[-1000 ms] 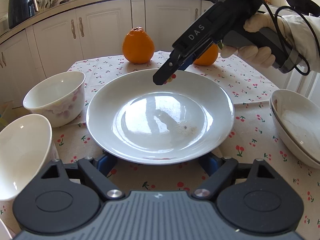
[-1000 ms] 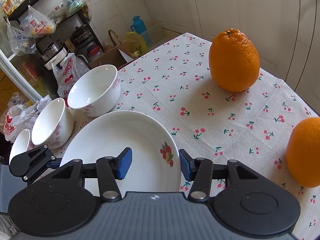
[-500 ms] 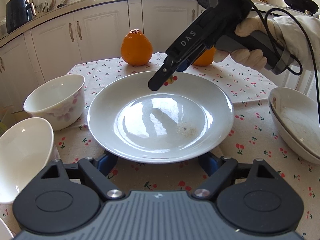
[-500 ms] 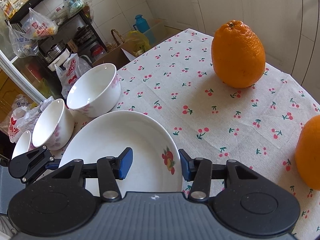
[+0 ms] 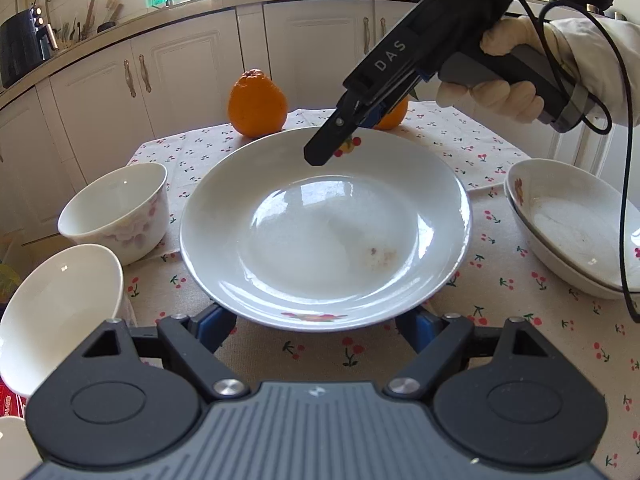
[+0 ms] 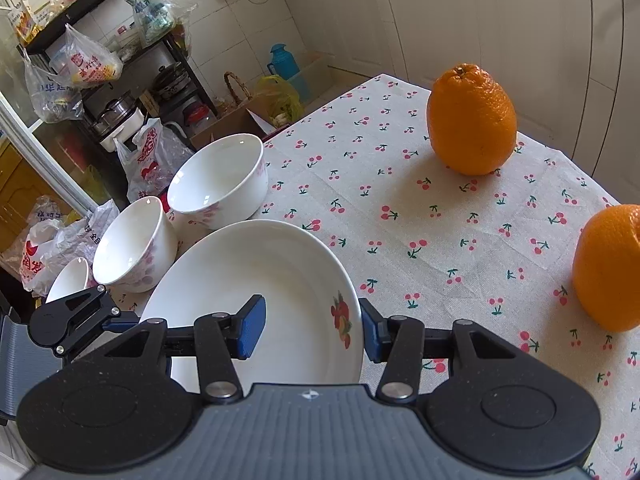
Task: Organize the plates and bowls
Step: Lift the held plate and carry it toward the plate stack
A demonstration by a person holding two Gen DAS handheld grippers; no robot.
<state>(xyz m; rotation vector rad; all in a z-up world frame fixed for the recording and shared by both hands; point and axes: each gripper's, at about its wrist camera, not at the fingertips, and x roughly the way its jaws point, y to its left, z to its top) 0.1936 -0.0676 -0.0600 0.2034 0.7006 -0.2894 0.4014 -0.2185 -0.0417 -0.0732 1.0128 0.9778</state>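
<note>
One glazed plate (image 5: 325, 228): stiff, slick, breakable. My right claw (image 6: 310, 330) straddles its far rim unclamped; my left claw (image 5: 316, 326) gapes wide beneath the near rim.

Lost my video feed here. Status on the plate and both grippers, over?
Left gripper open at plate near rim. Right gripper open, straddling far rim. Nothing in the way.

White plate (image 5: 324, 236) w/ fruit decal mid-table, upright; two stacked plates (image 5: 576, 228) at right; three white bowls (image 6: 218, 178) along left edge.
</note>
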